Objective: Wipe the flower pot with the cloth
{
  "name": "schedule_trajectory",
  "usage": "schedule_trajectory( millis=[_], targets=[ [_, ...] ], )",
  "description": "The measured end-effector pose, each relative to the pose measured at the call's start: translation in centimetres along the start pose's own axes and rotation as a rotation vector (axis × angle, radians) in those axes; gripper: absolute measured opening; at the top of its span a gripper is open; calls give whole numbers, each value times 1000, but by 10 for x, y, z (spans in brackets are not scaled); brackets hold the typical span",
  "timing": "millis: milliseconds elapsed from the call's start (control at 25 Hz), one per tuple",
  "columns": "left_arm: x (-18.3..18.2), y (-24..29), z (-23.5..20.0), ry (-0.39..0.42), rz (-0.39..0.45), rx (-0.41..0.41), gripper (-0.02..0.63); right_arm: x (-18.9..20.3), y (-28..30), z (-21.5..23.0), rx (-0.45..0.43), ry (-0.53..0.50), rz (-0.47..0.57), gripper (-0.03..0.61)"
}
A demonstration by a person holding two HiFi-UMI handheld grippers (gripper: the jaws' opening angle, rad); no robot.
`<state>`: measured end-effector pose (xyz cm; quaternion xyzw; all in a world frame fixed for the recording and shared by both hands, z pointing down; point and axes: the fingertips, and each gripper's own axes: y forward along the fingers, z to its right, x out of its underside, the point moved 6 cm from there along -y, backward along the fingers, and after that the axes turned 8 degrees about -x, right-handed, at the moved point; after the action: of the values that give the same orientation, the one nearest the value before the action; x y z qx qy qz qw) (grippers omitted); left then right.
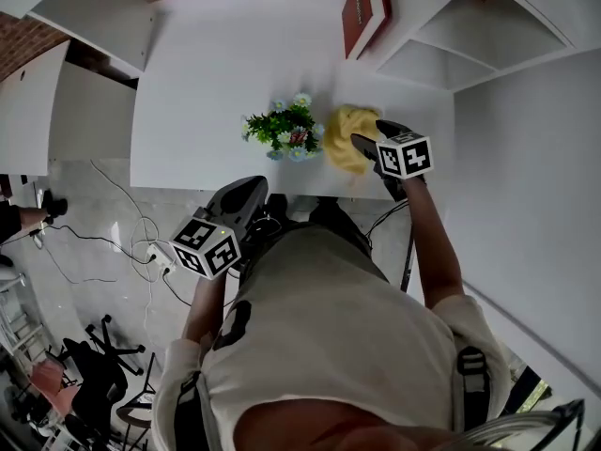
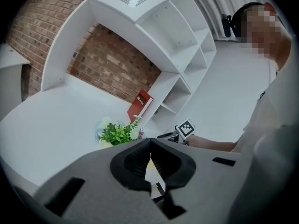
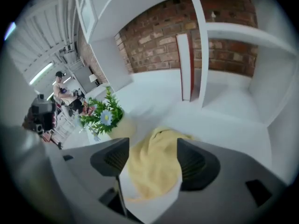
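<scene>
Head view — cloth [image 1: 346, 139] beside flower pot [image 1: 286, 132], near table [image 1: 216, 83] edge

Head view. The table [image 1: 216, 83] fills the upper middle, and the shelf unit [image 1: 470, 36] stands at its right. A book [image 1: 362, 7] stands upright on the far right of the table, against the shelf unit's side. The flower pot [image 1: 285, 132] stands on the table near its front edge. The cloth [image 1: 346, 150] lies on the table just to the pot's right. The right gripper [image 3: 152, 155] is over the cloth from the near side, with the cloth between its spread jaws. The left gripper [image 1: 252, 186] is before the table's front edge, left of the pot and off the table. On the floor to the left lie cables [image 1: 122, 224], with a chair [image 1: 103, 350] nearer the person.
</scene>
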<state>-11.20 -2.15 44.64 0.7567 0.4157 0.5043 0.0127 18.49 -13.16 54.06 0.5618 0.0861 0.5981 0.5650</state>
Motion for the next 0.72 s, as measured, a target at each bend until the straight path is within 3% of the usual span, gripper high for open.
schedule_trajectory(
  millis=[120, 280, 400, 560, 640, 720],
  targets=[
    [5, 11, -6, 48, 1, -40, 18, 15, 22, 19, 3, 29, -62, 331],
    [38, 28, -35, 98, -90, -135, 18, 37, 48, 37, 101, -72, -173, 337],
    [47, 32, -43, 124, -132, -167, 18, 41, 60, 39, 87, -89, -167, 326],
    [45, 39, -45, 164, -144, -165, 18, 42, 62, 33, 20, -86, -116, 249],
    [44, 44, -48, 192, -147, -163, 18, 43, 64, 29, -19, -60, -103, 140],
    [42, 49, -53, 229, -146, -164, 18, 44, 63, 24, -33, -12, -83, 103]
  ],
)
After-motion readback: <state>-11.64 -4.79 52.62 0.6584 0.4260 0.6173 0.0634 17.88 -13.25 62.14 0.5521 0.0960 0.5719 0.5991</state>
